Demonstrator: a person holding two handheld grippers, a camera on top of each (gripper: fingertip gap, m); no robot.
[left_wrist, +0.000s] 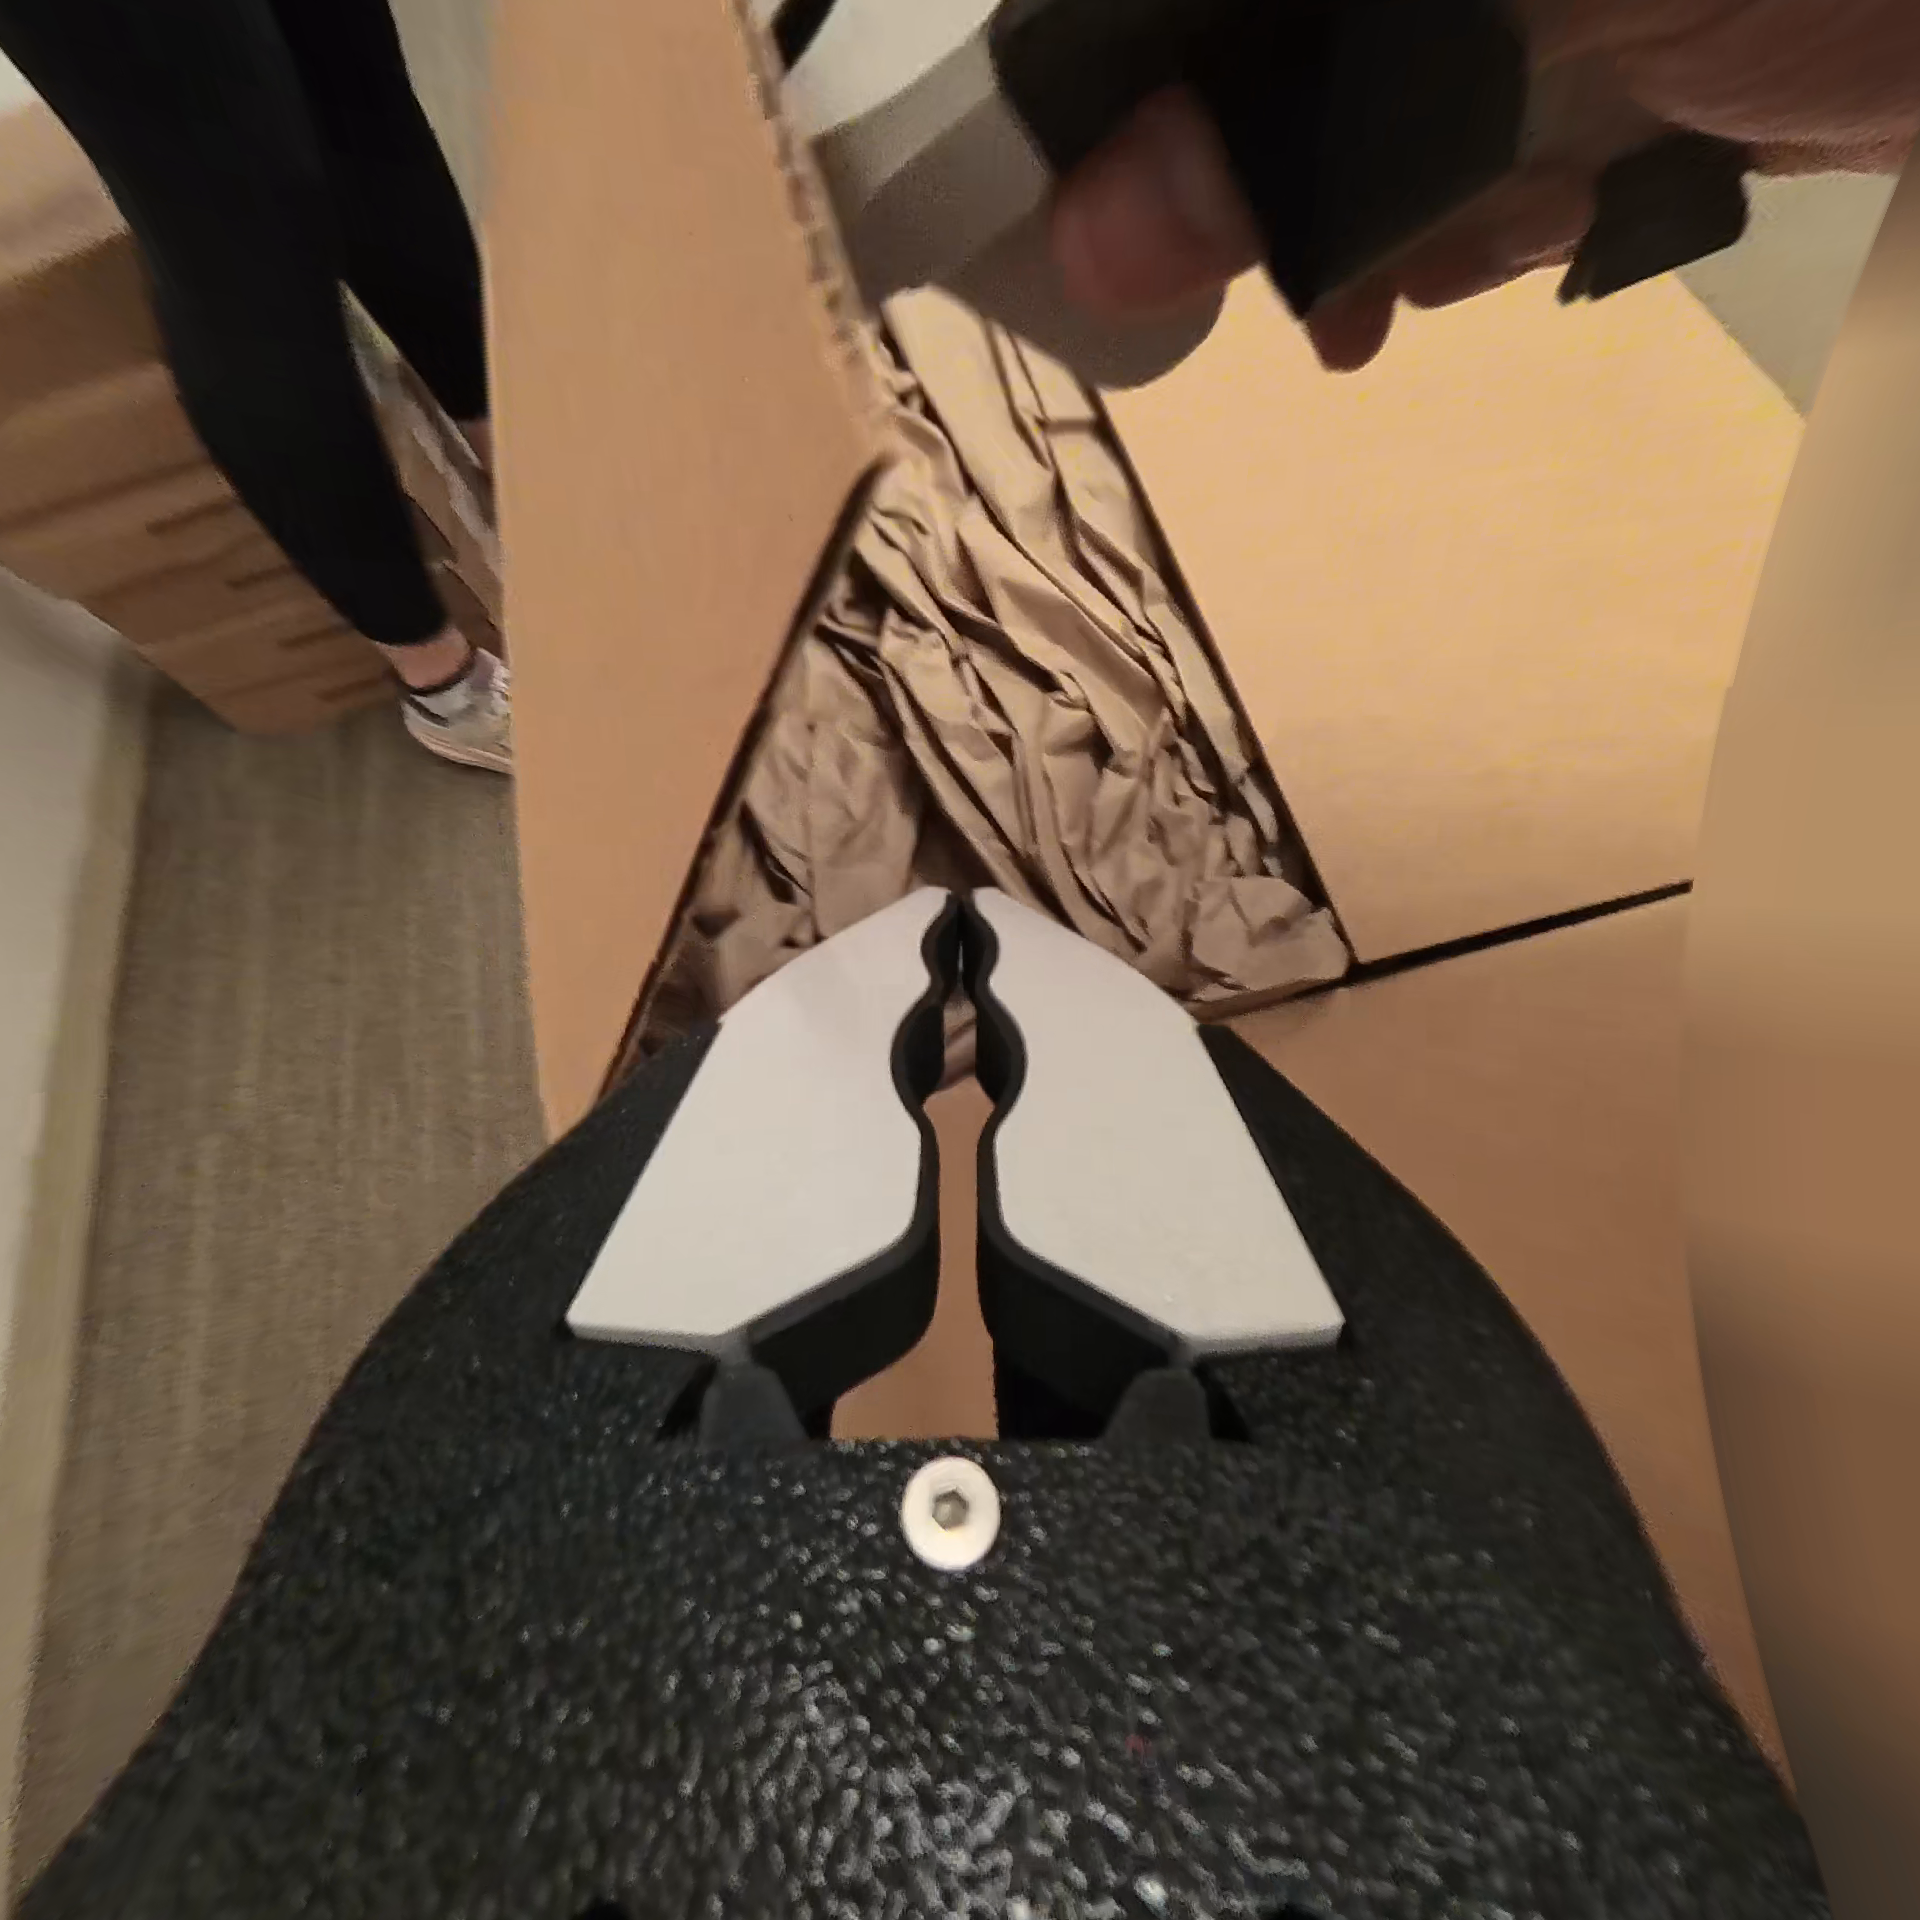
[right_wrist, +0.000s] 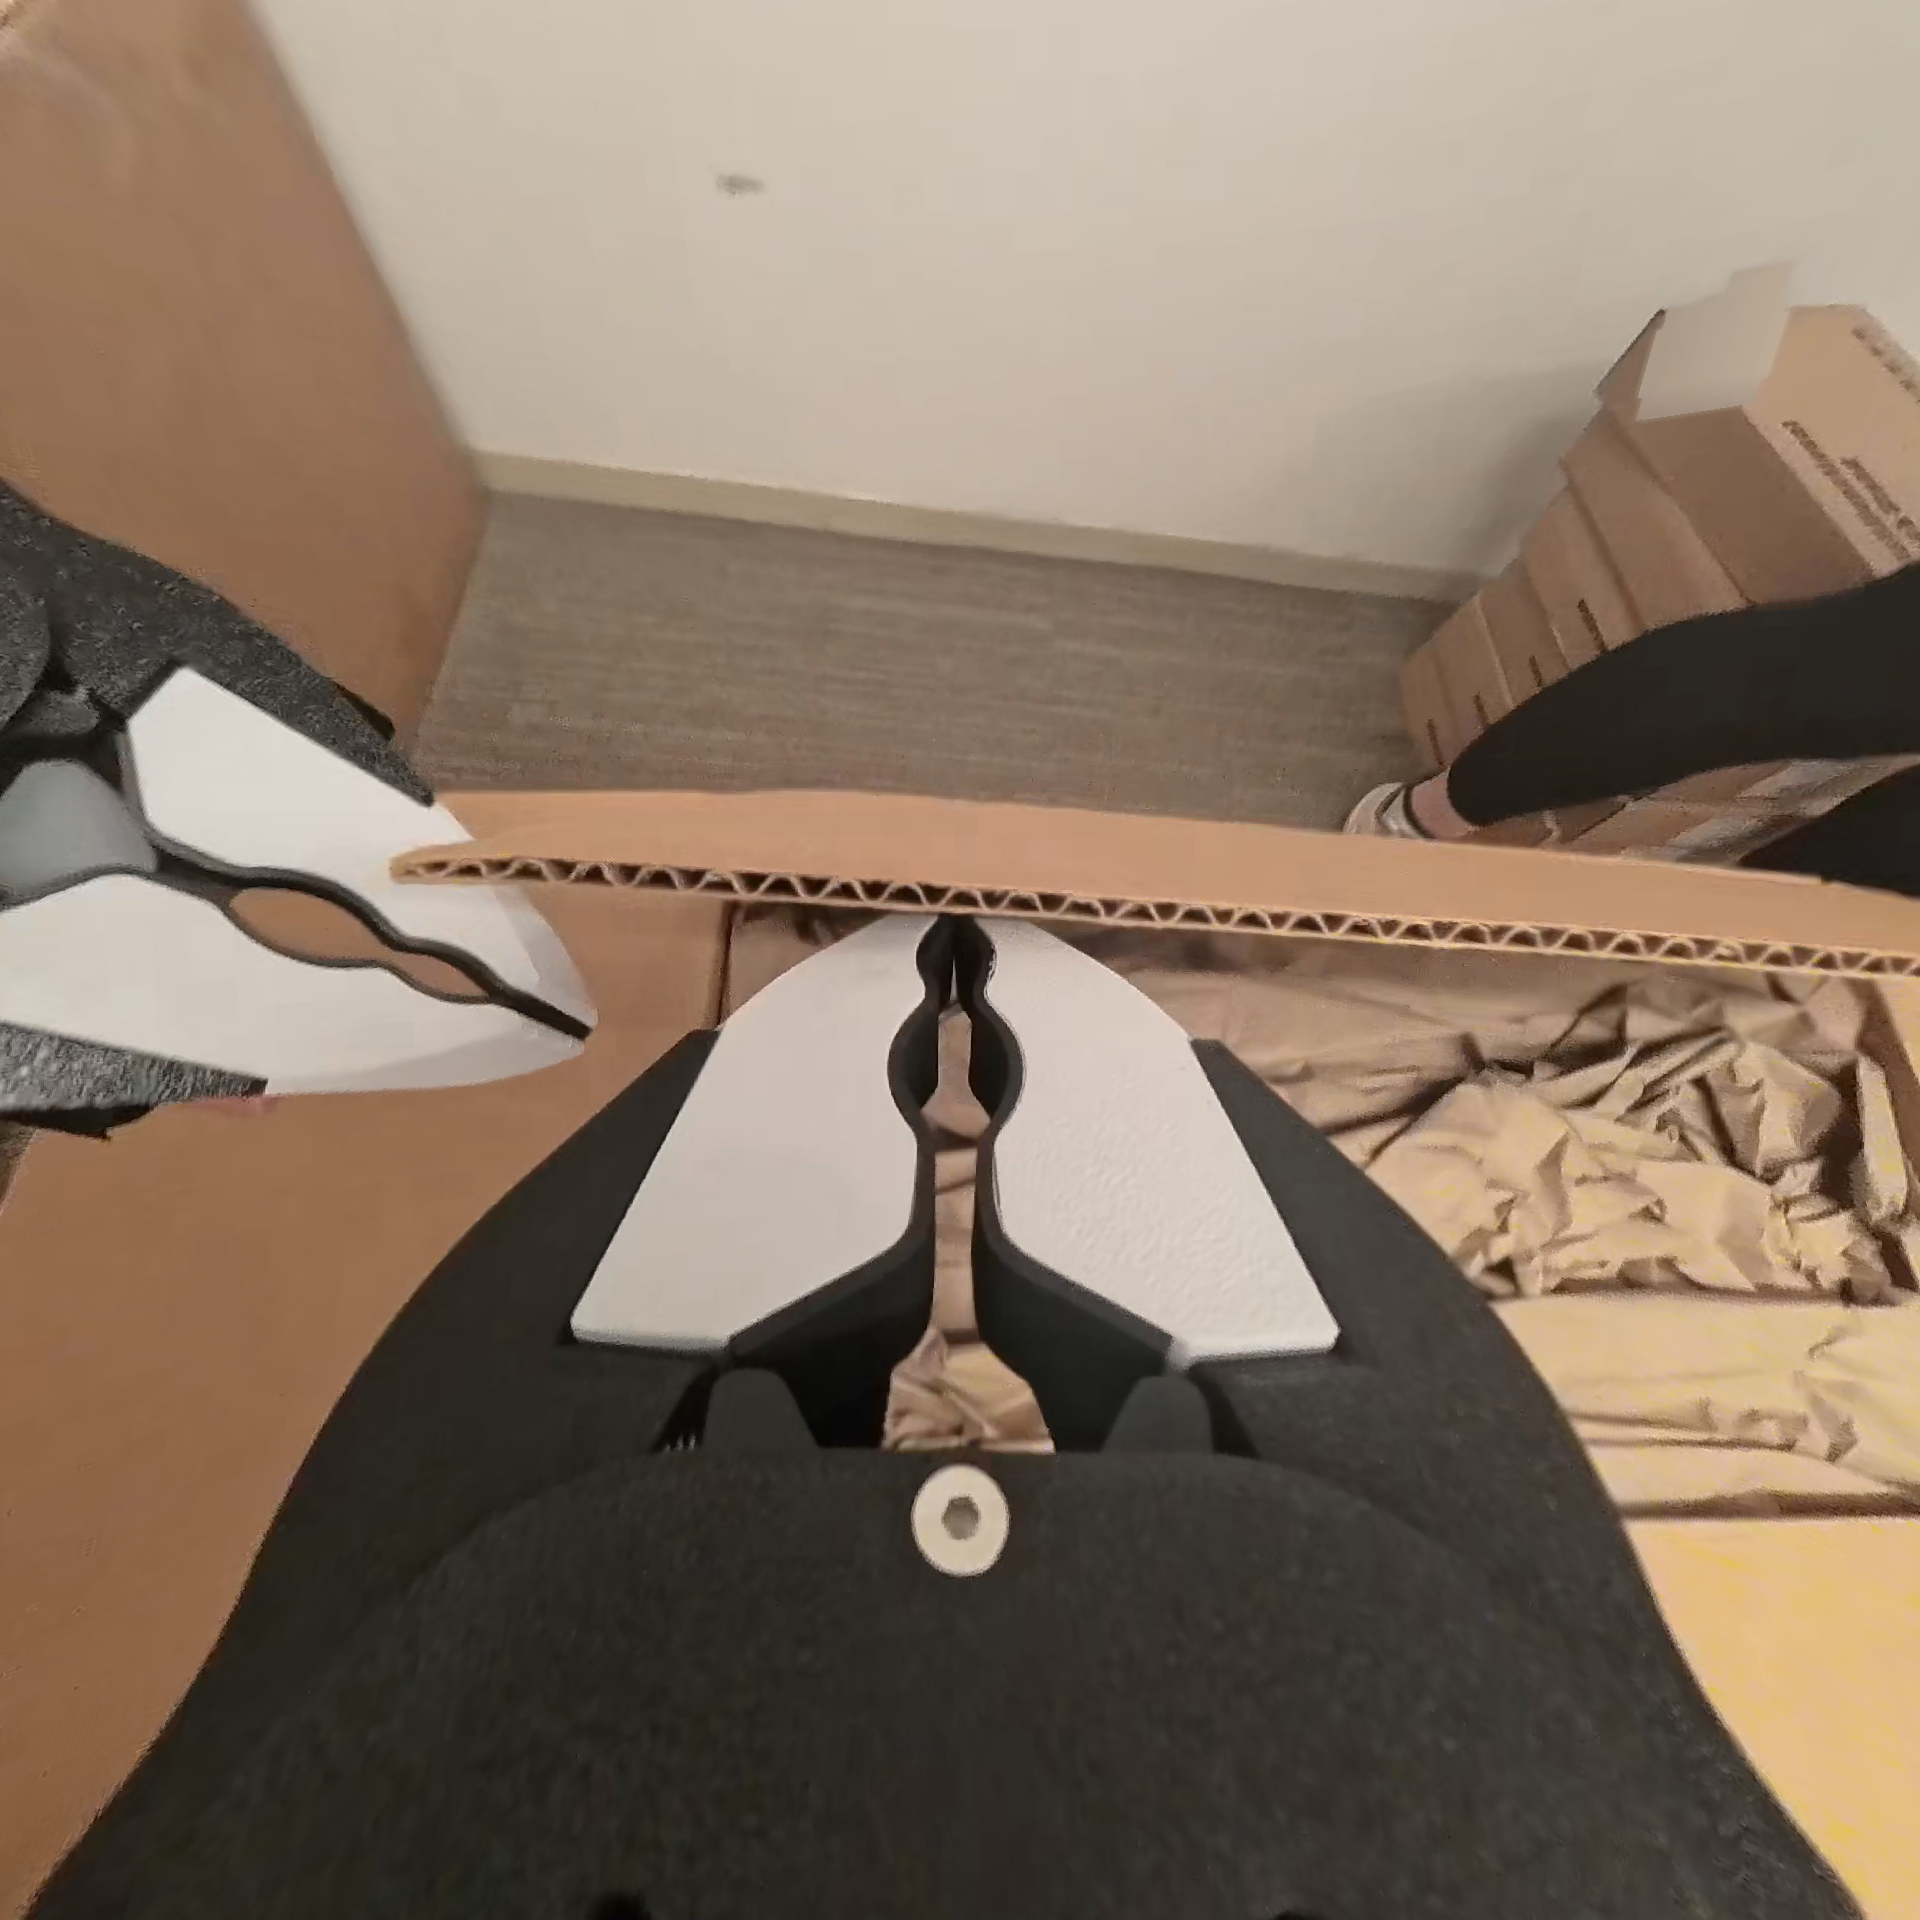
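Observation:
A large open cardboard box is filled with crumpled brown paper (left_wrist: 987, 675) (right_wrist: 1507, 1122). My left gripper (left_wrist: 958, 920) is shut and empty, its tips over the paper beside an upright flap (left_wrist: 665, 520). It also shows at the left of the right wrist view (right_wrist: 566, 1023). My right gripper (right_wrist: 954, 935) is shut with nothing between the fingers. Its tips sit right at the corrugated edge of a level flap (right_wrist: 1039, 862), which hides their ends. A hand (left_wrist: 1132, 239) on that gripper shows blurred at the top of the left wrist view.
Grey carpet (right_wrist: 935, 665) runs to a white wall (right_wrist: 935, 260). A stack of cartons (right_wrist: 1662, 582) (left_wrist: 156, 520) stands by the wall. A person's leg in black (left_wrist: 312, 312) (right_wrist: 1662, 717) and a light shoe (left_wrist: 457, 717) are next to the box. The left gripper's tips are roughly 9 centimetres from the right gripper's.

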